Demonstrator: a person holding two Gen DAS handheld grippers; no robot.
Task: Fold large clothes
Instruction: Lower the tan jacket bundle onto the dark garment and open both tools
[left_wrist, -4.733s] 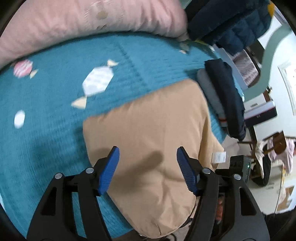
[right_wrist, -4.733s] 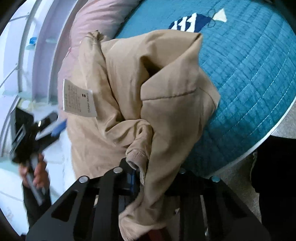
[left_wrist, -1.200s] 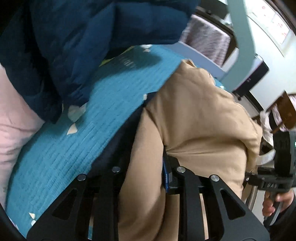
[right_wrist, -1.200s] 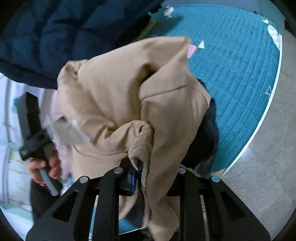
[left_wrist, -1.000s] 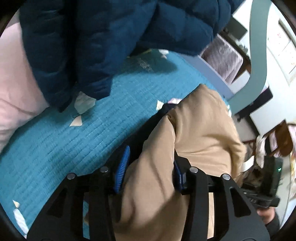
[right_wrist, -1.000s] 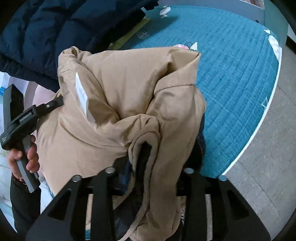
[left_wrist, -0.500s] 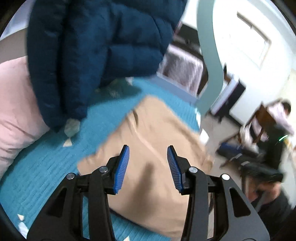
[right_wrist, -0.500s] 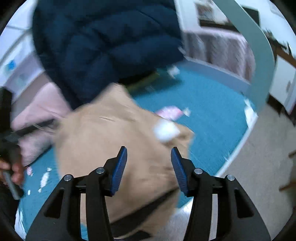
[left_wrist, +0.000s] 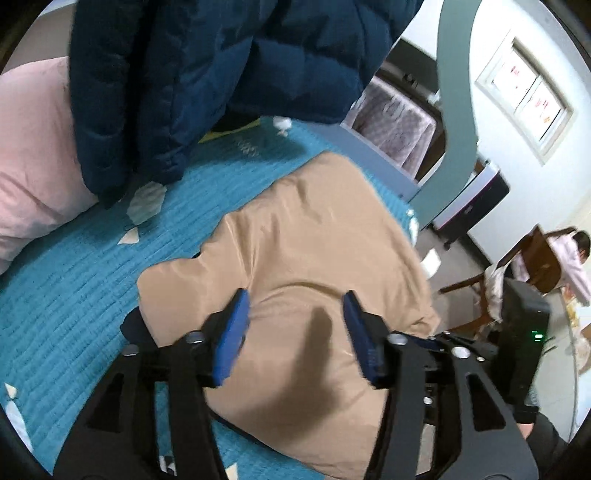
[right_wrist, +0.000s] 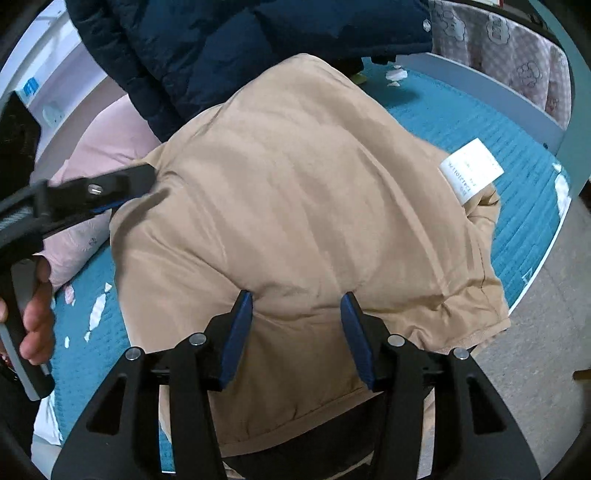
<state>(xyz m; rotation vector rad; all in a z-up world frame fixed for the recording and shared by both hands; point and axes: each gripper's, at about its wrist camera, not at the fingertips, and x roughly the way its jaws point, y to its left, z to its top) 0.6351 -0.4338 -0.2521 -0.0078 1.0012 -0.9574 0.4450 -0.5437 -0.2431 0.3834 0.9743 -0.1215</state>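
pink pillow (left_wrist: 33, 147): lay at the far left on the bed, partly under the navy puffer jacket (left_wrist: 207, 74).
teal quilt (left_wrist: 66, 280): covered the bed and carried everything; candy-shaped patches showed on it.
left tongs (left_wrist: 295, 336): stood wide apart with nothing between the blue pads, poised just over the near part of the tan garment; whether a pad touched the cloth could not be told.
tan garment (left_wrist: 314, 251): lay as a puffy folded bundle on the quilt by the bed's edge, directly ahead of and beneath both tongs, with something dark peeking out from under its near-left corner.
long axis: in the left wrist view the bundle ran away from the tongs toward the foot of the bed, slanting to the right.
right tongs (right_wrist: 297, 334): also spread wide and empty, over the near edge of the same bundle (right_wrist: 303, 206).
care label (right_wrist: 471, 173): stuck out white at the bundle's right side, near the bed's edge.
nearer tongs: both sat close over the bundle; the left tongs reached it from the pillow side, the right from the floor side.
judgement: the fold looked done and the garment released; any next pinch would likely start at a near corner, the right tongs suiting the label side.
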